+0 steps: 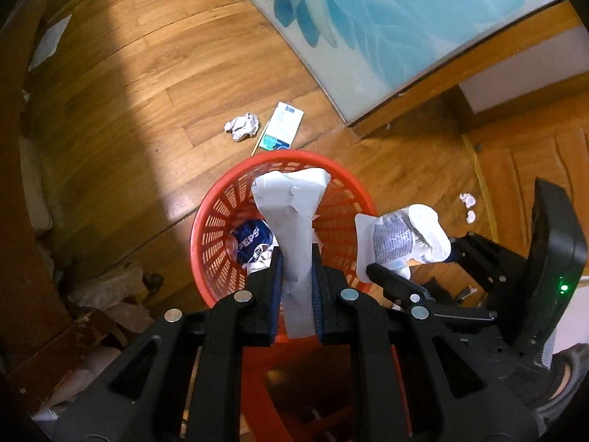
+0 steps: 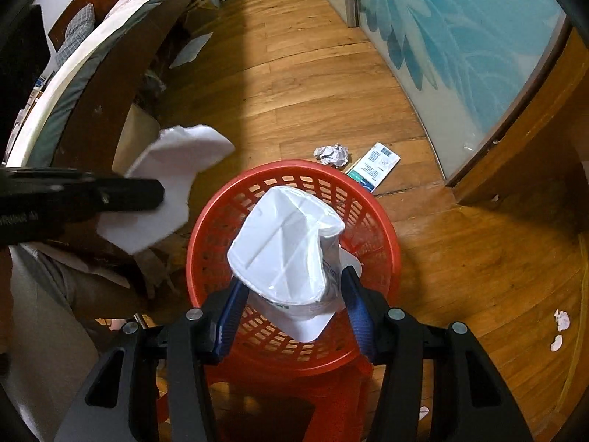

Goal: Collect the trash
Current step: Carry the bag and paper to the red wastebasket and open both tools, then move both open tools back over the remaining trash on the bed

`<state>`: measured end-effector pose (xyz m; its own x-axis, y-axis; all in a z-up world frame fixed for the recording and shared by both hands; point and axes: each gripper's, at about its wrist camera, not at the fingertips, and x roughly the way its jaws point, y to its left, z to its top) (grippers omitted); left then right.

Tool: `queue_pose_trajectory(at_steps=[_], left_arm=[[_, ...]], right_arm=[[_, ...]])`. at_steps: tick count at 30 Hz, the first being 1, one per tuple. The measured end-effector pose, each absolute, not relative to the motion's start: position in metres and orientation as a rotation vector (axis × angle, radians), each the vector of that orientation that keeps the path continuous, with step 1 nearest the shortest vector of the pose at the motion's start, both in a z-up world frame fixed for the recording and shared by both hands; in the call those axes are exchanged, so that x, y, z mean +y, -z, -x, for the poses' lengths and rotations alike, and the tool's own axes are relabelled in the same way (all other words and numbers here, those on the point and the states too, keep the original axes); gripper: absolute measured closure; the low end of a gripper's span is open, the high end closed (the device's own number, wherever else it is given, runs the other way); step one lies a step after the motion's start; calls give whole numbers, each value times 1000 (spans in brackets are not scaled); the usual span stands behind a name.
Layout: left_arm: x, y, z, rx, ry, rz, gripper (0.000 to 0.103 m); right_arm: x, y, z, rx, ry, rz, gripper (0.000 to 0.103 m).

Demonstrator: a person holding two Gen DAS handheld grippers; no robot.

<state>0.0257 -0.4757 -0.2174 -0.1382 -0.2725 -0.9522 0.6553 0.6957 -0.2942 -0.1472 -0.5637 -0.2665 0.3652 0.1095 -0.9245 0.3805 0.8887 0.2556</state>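
A red plastic basket point(image 1: 217, 217) stands on a red stool; a blue Pepsi can point(image 1: 252, 241) and paper lie inside it. My left gripper point(image 1: 297, 258) is shut on a folded white paper piece point(image 1: 294, 221), held above the basket. My right gripper point(image 2: 294, 287) is shut on a white wrapper point(image 2: 283, 243) above the basket point(image 2: 379, 228). In the left wrist view the right gripper point(image 1: 412, 258) with its wrapper point(image 1: 401, 235) is at the basket's right. In the right wrist view the left gripper point(image 2: 154, 191) and its paper point(image 2: 173, 184) are at left.
On the wooden floor beyond the basket lie a crumpled paper ball point(image 1: 242, 126) and a flat white-green carton point(image 1: 281, 130). Small paper scraps point(image 1: 467, 204) lie at right. A glass door with a blue flower point(image 1: 386, 18) is behind. A bed point(image 2: 92, 55) stands at left.
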Motion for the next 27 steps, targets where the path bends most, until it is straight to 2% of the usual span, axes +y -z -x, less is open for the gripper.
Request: queue_pose_trajectory(at_steps=[5,6,7,8,9,10,11,20,27], left_arm=[[-477,215,-24,1509,816,-323,89],[-477,215,-24,1505,811,-325,89],[-476,215,-24,1504,808,-328,86],[-476,215,-24,1504,801,-329,81],[-475,214,-24,1503,798,-326,66],[-474,214,-25,1500,793,-325,46],[-473,212,-25,1489,784,-323,40],[-462,195,-31,1434,778,-254,39],[-400,125,-56,1231,748,-13,39]], right_arm=[[-565,269,140,1193,198,-469,50],[-567,269,142,1193,205,-478,46],[-568,269,143,1194,210,-491,28],[-570,267,144,1187,217,-494,20],[-571,265,145,1176,228,-487,17],[-572,263,145,1173,236,-475,17],[-572,262,146,1173,237,-471,17],[-570,238,140,1132,231,-434,18],[-555,198,110,1060,198,-387,18]])
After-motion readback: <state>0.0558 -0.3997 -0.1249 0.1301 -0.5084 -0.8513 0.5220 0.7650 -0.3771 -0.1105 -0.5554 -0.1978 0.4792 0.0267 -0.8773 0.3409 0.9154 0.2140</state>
